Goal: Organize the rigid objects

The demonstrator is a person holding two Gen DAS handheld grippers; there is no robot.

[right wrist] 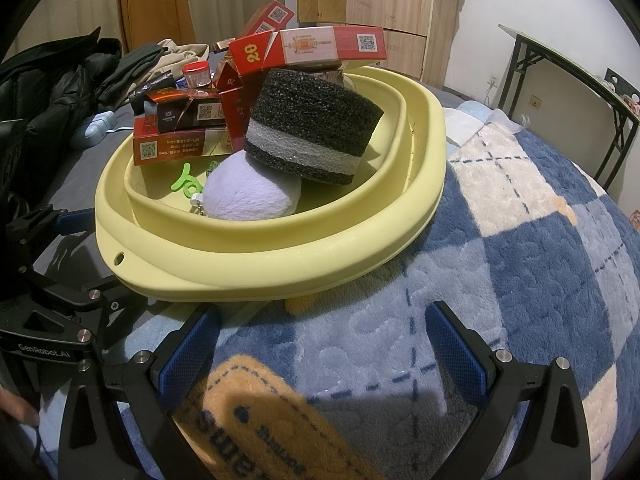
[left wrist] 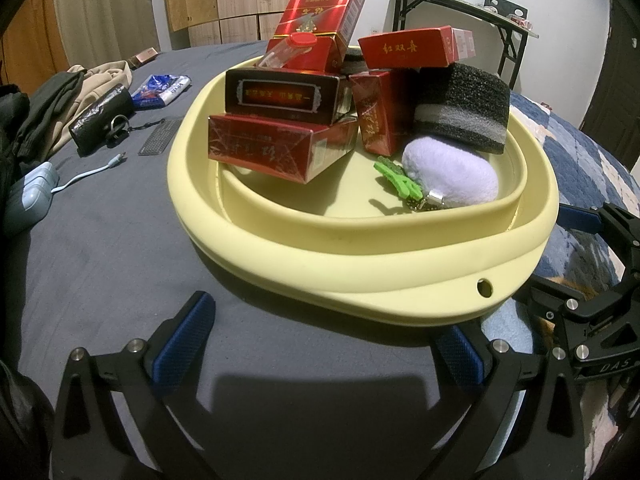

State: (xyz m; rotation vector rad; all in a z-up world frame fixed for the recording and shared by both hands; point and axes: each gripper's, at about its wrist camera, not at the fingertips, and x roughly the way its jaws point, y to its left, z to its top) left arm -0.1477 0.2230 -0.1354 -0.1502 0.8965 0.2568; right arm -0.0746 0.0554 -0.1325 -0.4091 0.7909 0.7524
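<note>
Red rectangular cardboard boxes sit stacked inside the pale-yellow collapsible plastic basin — left gripper and right gripper both wide apart, empty, near its rim.

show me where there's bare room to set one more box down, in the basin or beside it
Inside the pale yellow plastic basin, only the near floor strip before the lilac plush pouch and green clip is bare. The back is crowded with stacked red boxes and black-and-grey foam block. Outside, grey sheet left of the basin and checked fleece blanket right are free.
</note>
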